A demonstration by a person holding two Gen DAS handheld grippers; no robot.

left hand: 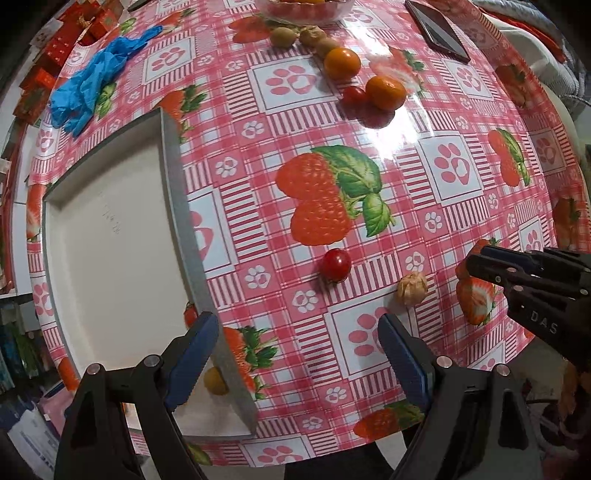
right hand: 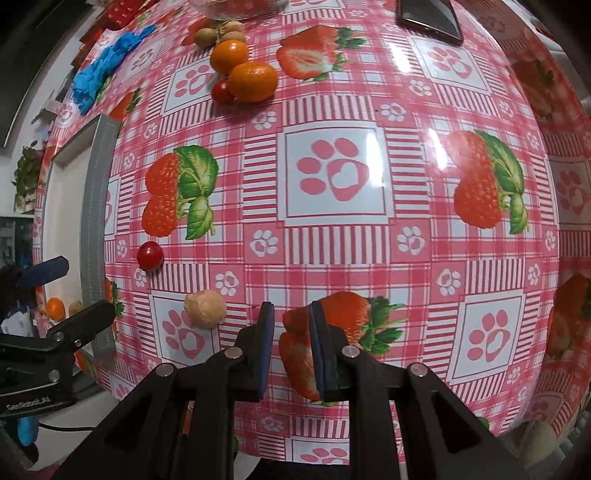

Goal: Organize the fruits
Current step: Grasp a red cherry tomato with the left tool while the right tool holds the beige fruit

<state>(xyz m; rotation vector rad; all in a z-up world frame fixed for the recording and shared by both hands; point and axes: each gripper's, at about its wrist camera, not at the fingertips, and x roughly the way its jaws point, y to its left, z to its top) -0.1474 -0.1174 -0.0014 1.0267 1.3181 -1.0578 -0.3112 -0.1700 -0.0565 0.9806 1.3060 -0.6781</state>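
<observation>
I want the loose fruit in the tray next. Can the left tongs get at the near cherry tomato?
Probably yes. The left tongs are open, and the cherry tomato lies just ahead on bare tablecloth; the husked fruit and tray sit clear to either side.

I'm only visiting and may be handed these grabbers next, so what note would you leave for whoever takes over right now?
Left gripper: open, empty, hanging over the tray's right wall.
Right gripper: slightly open, empty.
Done: an orange and two small yellowish fruits are in the tray.
Left: cherry tomato and husked berry near the tray; farther off, two oranges, another tomato and some small greenish-brown fruits.
</observation>
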